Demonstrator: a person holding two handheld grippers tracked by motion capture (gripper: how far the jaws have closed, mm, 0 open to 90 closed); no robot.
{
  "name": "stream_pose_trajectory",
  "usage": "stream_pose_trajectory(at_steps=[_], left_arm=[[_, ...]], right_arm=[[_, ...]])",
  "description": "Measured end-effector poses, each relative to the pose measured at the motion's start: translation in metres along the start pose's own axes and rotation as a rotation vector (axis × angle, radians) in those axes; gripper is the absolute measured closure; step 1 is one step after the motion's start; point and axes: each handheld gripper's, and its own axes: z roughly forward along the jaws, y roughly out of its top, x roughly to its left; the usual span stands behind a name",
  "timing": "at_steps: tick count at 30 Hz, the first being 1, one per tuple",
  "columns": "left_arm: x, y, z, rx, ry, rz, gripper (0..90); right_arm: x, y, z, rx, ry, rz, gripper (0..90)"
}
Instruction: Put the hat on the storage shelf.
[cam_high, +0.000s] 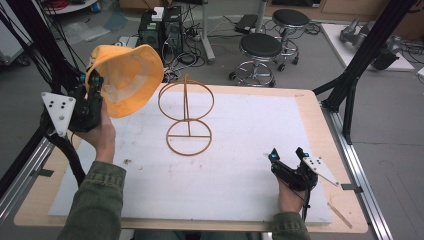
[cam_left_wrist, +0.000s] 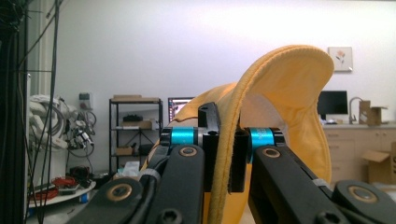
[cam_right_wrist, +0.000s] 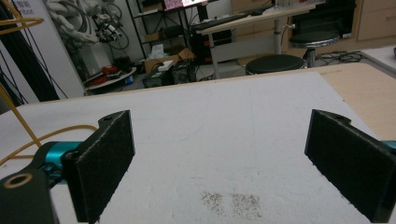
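Clamping the yellow hat (cam_high: 127, 80), left gripper (cam_high: 92, 92) hangs beside the wire stand (cam_high: 187, 117) (right gripper (cam_high: 287, 155) gapes, empty).

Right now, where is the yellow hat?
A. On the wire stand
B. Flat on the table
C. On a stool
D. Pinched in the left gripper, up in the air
D: the left gripper is shut on the hat's brim and holds it above the table's left edge, beside the wire stand, which is bare.
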Motion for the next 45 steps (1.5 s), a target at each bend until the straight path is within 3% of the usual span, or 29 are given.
stream_pose_trajectory(at_steps=[10,18,21,27,36,41,42,45], left_arm=[[-0.012,0.013,0.041,-0.026,0.018,0.007,88.0],[-0.021,0.013,0.067,-0.001,0.042,0.032,88.0],[-0.029,0.014,0.073,-0.004,0.016,0.056,88.0],[-0.046,0.013,0.076,0.005,-0.035,0.012,87.9],[-0.074,0.009,0.070,-0.011,-0.136,0.017,87.8],[-0.084,0.007,0.064,-0.008,-0.193,-0.033,87.7],[-0.089,0.006,0.060,-0.002,-0.222,-0.046,87.6],[-0.095,0.005,0.056,-0.007,-0.243,-0.045,87.6]], right_arm=[[-0.003,0.001,-0.001,-0.004,-0.011,0.008,7.1],[-0.002,0.001,-0.002,-0.007,-0.009,0.018,7.1],[-0.003,0.002,-0.003,-0.022,-0.012,0.025,7.1],[-0.004,0.003,-0.005,-0.026,-0.012,0.045,7.1],[-0.004,0.005,-0.007,-0.034,-0.017,0.047,7.1],[-0.003,0.005,-0.008,-0.033,-0.024,0.030,7.2],[-0.002,0.006,-0.007,-0.028,-0.030,0.022,7.1],[0.000,0.006,-0.007,-0.024,-0.040,0.008,7.2]])
